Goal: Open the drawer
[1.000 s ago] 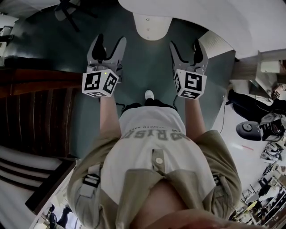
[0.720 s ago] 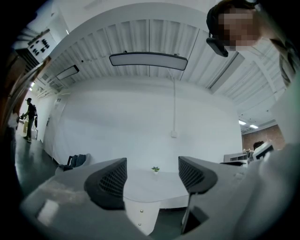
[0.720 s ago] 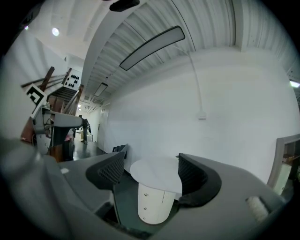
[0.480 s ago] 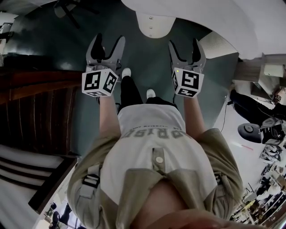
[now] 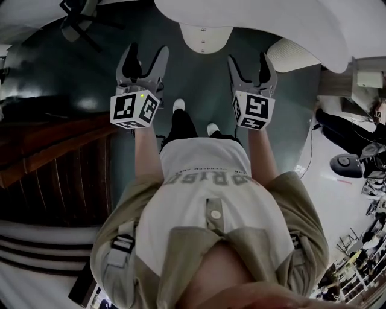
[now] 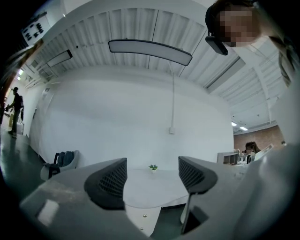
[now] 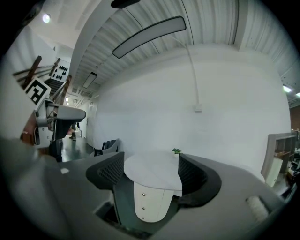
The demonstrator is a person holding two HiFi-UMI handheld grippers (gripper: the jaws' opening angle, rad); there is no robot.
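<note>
A white drawer unit [image 5: 203, 37] with small round knobs stands under a round white table [image 5: 253, 18] at the top of the head view. My left gripper [image 5: 143, 60] and right gripper [image 5: 252, 65] are held out side by side above the dark floor, short of the unit. Both are open, with nothing between the jaws. In the right gripper view the drawer unit [image 7: 149, 202] shows between the fingers of the right gripper [image 7: 152, 172], still at a distance. The left gripper [image 6: 152, 176] frames the table top [image 6: 150, 187] and the drawer unit's edge [image 6: 143, 221].
Dark wooden steps [image 5: 54, 157] run along the left. An office chair [image 5: 78, 18] stands at the far left, and a chair base [image 5: 344, 162] sits on the pale floor at right. A small plant [image 7: 176, 151] is on the table. The person's shoes [image 5: 179, 105] show below the grippers.
The person has stepped forward, the feet swapping places. The table now fills more of the top, and the wooden steps have swung at the left. Both grippers stay open and level.
</note>
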